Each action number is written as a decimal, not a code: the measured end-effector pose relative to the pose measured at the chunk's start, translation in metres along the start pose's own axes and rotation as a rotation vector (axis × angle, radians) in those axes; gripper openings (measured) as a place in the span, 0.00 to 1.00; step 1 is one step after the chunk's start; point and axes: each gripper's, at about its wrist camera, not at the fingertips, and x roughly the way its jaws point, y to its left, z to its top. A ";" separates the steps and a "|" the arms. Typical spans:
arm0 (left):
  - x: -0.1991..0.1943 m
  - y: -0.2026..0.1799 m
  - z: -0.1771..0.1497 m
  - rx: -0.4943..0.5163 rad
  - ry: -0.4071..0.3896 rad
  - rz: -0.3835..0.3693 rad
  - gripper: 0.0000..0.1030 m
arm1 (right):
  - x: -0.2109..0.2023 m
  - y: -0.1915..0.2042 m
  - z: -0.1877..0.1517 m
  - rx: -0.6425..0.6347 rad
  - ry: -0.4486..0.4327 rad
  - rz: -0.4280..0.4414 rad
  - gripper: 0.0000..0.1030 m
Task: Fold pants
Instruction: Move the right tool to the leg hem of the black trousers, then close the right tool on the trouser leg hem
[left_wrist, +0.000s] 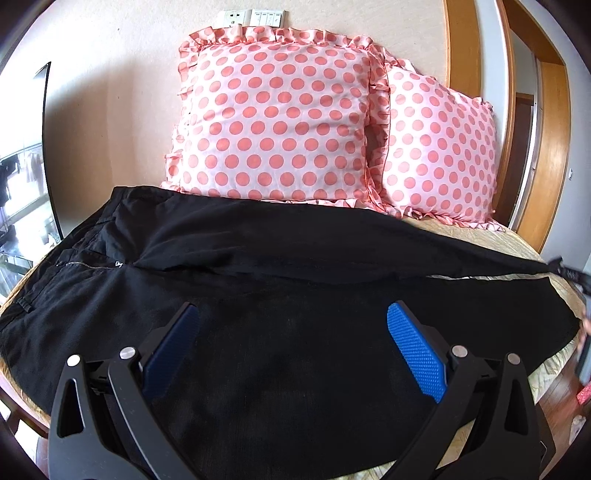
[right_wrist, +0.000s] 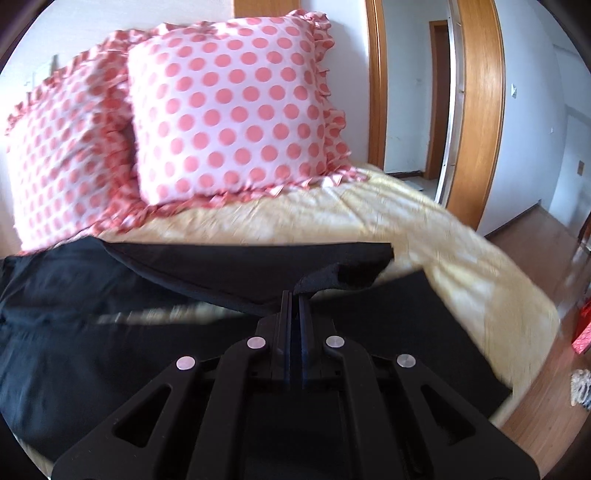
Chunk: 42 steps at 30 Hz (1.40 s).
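Left wrist view, left to right: dark window or glass at far left, then black pants (left_wrist: 258, 266) spread across a bed with a yellowish cover (left_wrist: 517, 240). Waistband and zipper (left_wrist: 83, 264) lie at the left, legs run off to the right. Two pink polka-dot pillows (left_wrist: 280, 122) stand against the wall behind the pants, touching each other, with a wall socket plate (left_wrist: 253, 17) above them. Left gripper (left_wrist: 291, 325) hovers over the near pant leg, jaws wide apart, blue pads (left_wrist: 417, 354) showing, nothing between them. At the far right edge the upper leg's end is lifted off the cover, with something dark and blurred at its tip. Wooden door frame (left_wrist: 465, 48) at right.

Right wrist view, left to right: pants (right_wrist: 74, 332) cover the lower left, same two pillows (right_wrist: 229, 110) behind, the picture blurred. Right gripper (right_wrist: 294, 295) sits centre, fingers pressed together, pinching the hem end of one pant leg (right_wrist: 258, 269); that leg is raised off the bed, a strip of cover visible under it. The other leg lies flat below the gripper. Yellowish cover (right_wrist: 424, 240) is bare to the right, then the wooden door frame (right_wrist: 480, 110) and wood floor (right_wrist: 535, 406).
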 end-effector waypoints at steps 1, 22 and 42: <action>-0.001 0.000 -0.001 -0.003 0.000 -0.001 0.98 | -0.007 0.001 -0.007 -0.001 0.001 0.005 0.03; -0.011 -0.002 -0.008 -0.012 0.003 -0.018 0.98 | -0.032 0.013 -0.053 0.019 0.126 0.038 0.57; -0.001 -0.002 -0.009 -0.012 0.030 0.002 0.98 | 0.018 0.054 -0.049 -0.319 0.068 -0.096 0.08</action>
